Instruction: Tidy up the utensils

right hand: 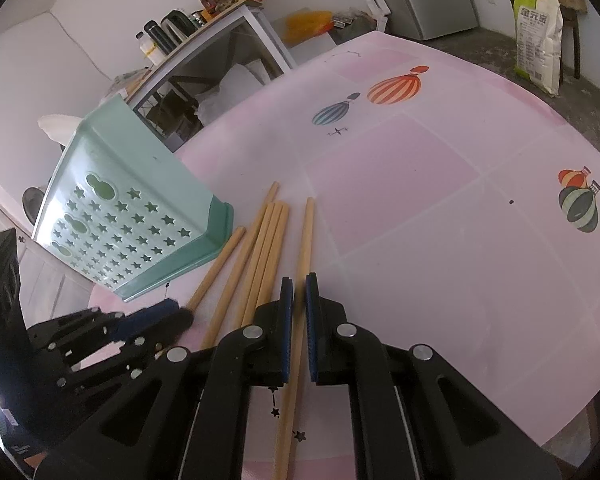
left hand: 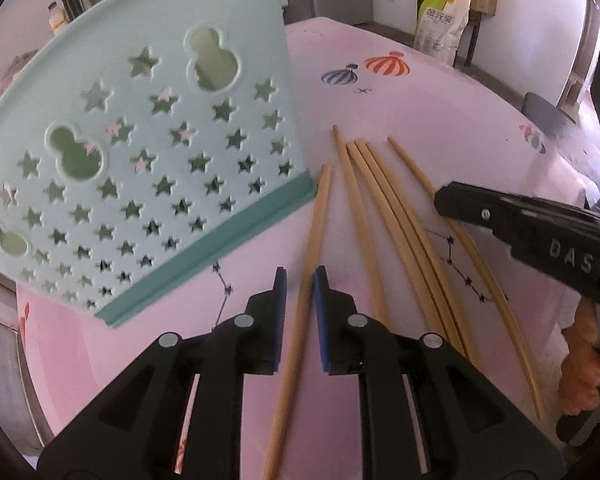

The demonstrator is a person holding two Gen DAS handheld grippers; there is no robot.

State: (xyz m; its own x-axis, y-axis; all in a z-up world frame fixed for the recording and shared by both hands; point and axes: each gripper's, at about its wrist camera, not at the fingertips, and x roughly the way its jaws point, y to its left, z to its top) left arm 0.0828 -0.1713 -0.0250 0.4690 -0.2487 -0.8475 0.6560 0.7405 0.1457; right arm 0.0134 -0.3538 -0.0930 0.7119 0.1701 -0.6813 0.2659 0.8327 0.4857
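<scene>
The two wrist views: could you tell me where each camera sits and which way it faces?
Left wrist: on the left gripper, looking along its fingers astride the leftmost chopstick; the person's hand shows.
Right wrist: on the right gripper, fingers nearly closed around the rightmost chopstick.
Shared: the green holder, chopsticks, pink table, each other's gripper.

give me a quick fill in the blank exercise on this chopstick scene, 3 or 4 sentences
1. The number of wooden chopsticks lying on the pink table is ____.
2. The cut-outs that cover the wall of the green utensil holder are mostly shaped like ____.
3. The left gripper straddles the chopstick that lies ____ to the holder.
4. The right gripper has its fingers on either side of ____ chopstick.

Missing words: five; stars; nearest; one
</scene>
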